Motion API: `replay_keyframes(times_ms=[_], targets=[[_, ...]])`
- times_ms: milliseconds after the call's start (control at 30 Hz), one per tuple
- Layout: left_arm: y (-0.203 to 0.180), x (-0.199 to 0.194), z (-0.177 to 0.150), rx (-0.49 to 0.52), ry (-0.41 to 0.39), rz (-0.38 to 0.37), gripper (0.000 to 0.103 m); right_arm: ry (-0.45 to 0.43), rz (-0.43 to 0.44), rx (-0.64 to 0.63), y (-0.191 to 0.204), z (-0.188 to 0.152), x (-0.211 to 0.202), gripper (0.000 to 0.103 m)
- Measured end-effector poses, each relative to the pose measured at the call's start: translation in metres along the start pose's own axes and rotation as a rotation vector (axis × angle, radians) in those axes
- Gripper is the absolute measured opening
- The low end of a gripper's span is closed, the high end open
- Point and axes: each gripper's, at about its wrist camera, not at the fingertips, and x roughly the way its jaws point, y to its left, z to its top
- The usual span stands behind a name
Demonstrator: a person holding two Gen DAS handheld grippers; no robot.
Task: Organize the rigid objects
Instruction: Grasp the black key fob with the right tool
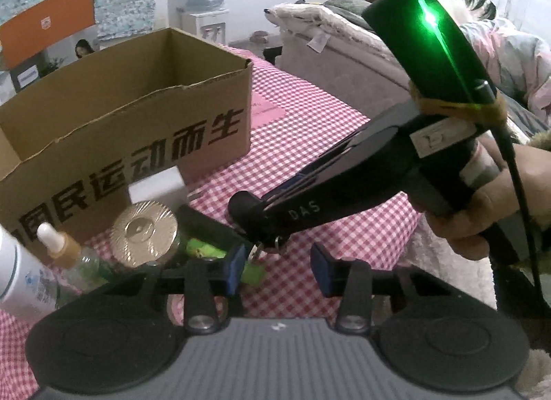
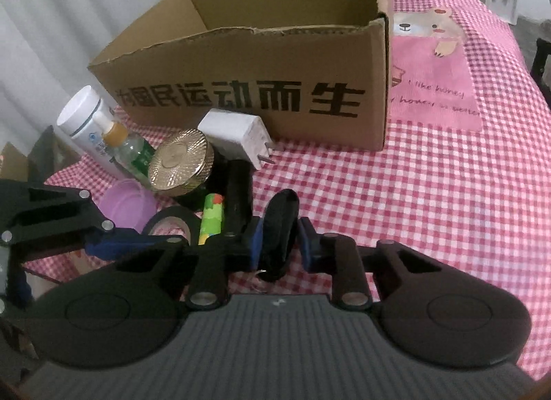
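Observation:
A black oval key fob lies on the pink checked cloth with my right gripper shut on it, one blue pad against each side. From the left wrist view the same fob sits at the tip of the right gripper, a metal ring hanging below. My left gripper hovers just in front of it, pads apart over bare cloth and holding nothing. An open cardboard box with black characters stands behind, its inside hidden.
Left of the fob lie a black cylinder, a green tube, a black tape roll, a purple lid, a gold-lidded jar, a white plug, two bottles. A hand holds the right gripper.

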Motion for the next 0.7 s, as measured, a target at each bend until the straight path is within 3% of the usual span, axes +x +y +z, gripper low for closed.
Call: replay_keyframes(times_ms=[233,433,700], targets=[[-0.01,0.024,0.019,0.05,0.034,-0.055,0.043,-0.023,-0.022,0.12,-0.031,-0.011,-0.017,0.02],[-0.014,0.056,0.034,0.038,0.107,-0.098,0.043,-0.022,0.064,0.238,-0.057,-0.015,-0.017,0.02],[-0.015,0.075,0.045,0.005,0.153,-0.067,0.042,0.006,0.137,0.25,-0.071,-0.011,-0.013,0.02]])
